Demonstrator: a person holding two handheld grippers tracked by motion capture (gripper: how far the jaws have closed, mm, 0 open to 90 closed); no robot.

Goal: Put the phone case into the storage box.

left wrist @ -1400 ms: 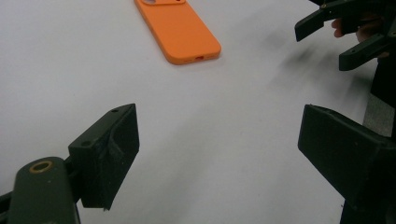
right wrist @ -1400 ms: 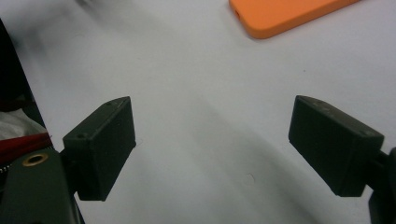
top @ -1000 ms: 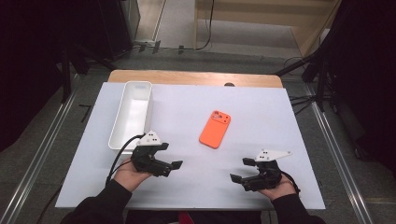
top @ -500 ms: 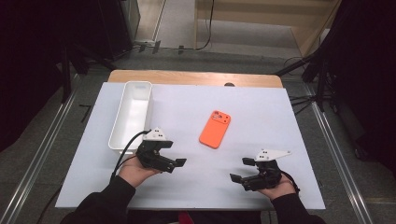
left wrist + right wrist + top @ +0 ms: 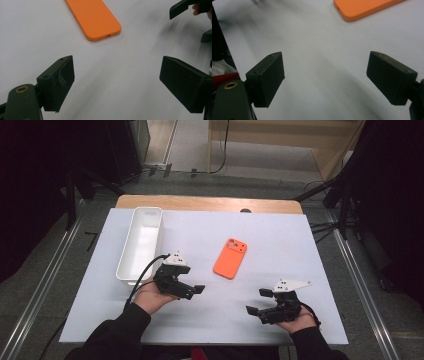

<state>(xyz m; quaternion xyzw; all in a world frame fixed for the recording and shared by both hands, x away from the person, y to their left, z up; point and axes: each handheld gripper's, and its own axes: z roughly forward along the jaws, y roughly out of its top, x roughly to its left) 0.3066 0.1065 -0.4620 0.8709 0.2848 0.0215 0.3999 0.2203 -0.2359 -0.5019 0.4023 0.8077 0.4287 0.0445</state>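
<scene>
An orange phone (image 5: 230,258) lies face down near the middle of the white table, camera end pointing away from me. My left gripper (image 5: 192,291) hovers low over the table to the phone's near left, its jaws aimed right. In the left gripper view the left gripper (image 5: 117,85) is open with only bare table between the pads, and the phone (image 5: 93,18) lies ahead at upper left. My right gripper (image 5: 257,301) rests at the near right, pointing left. In its own view the right gripper (image 5: 332,77) is open and empty, with the phone's end (image 5: 364,8) at the top.
A long white tray (image 5: 141,240) with nothing in it stands at the left, just beyond my left hand. The wooden table edge (image 5: 210,203) runs along the far side. The other gripper's jaw (image 5: 185,6) shows at the top right of the left gripper view.
My left hand has slid a little to the right, toward the phone, its jaws unchanged. The right hand has stayed put.
</scene>
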